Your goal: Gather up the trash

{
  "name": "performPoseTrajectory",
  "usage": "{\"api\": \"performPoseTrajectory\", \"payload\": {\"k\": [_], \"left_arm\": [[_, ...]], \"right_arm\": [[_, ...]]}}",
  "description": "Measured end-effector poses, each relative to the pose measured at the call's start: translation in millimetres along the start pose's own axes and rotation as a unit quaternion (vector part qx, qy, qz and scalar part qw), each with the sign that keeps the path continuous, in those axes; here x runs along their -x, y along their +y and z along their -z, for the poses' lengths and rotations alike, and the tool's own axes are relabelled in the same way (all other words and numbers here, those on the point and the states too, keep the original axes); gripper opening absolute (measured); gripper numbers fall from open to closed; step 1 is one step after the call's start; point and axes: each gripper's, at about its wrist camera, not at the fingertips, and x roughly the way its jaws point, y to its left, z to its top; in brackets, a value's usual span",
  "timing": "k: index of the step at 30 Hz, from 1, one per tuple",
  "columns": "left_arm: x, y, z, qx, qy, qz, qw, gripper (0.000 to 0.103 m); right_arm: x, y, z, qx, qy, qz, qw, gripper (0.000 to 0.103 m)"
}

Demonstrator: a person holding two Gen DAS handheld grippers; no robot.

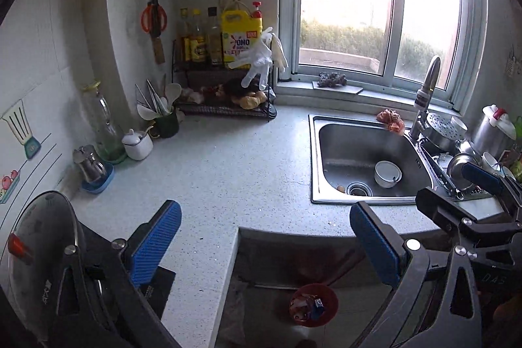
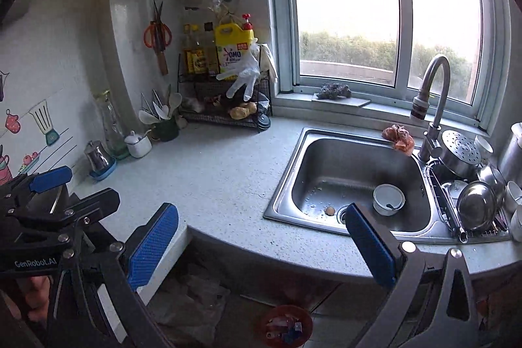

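A red trash bin (image 1: 314,305) on the floor, below the front edge of the desk (image 1: 228,178), with wrappers inside, one reddish and one small and blue. Same bin low in the right wrist view (image 2: 287,325), beside a crumpled clear plastic sheet (image 2: 192,299) on the floor. Above the bin, the left tool (image 1: 266,243), wide open, nothing between its blue pads (image 1: 156,242). The right tool (image 2: 262,245) also wide open and empty, out over the desk edge near the sink (image 2: 352,158). Both tools close together, each one visible at the side of the other's view.

A crumpled orange-pink scrap (image 1: 390,119) on the back rim of the sink, just beside the faucet (image 1: 425,93). In the basin, a white bowl (image 1: 387,173) with a spoon inside, near the drain (image 1: 359,189), and a small brown bit (image 1: 340,188) on the other side of the drain. To the right of the sink, a dish rack (image 2: 469,201) with metal pots and bowls.

In the far corner, a black wire rack (image 1: 225,87) with a yellow OMO detergent jug (image 1: 239,36) and oil bottles on top, white gloves (image 1: 261,57) over its side. Orange scissors (image 1: 154,18) on the wall. Along the wall, a cup with spoons (image 1: 164,116), a white sugar pot (image 1: 137,144), a glass bottle (image 1: 102,119). A glass pot lid (image 1: 42,237) at the near left, partly behind the left tool.
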Motion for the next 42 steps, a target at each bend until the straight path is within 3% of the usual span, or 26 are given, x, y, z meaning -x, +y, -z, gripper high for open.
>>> {"api": "performPoseTrajectory", "payload": {"k": [5,9,21,42], "left_arm": [[15,20,6,0.008,-0.003,0.004,1.0000,0.102],[22,27,10,0.005,-0.003,0.032,0.9995,0.102],[22,40,36,-0.015,0.014,0.042,0.9989,0.102],[16,39,45,-0.030,0.019,0.042,0.9985,0.102]], "right_arm": [[7,22,0,0.013,-0.015,0.004,1.000,0.102],[9,25,6,0.008,-0.010,0.026,1.000,0.102],[16,39,19,0.001,0.013,0.051,0.999,0.102],[17,41,33,-0.015,0.036,0.060,0.997,0.102]]}}
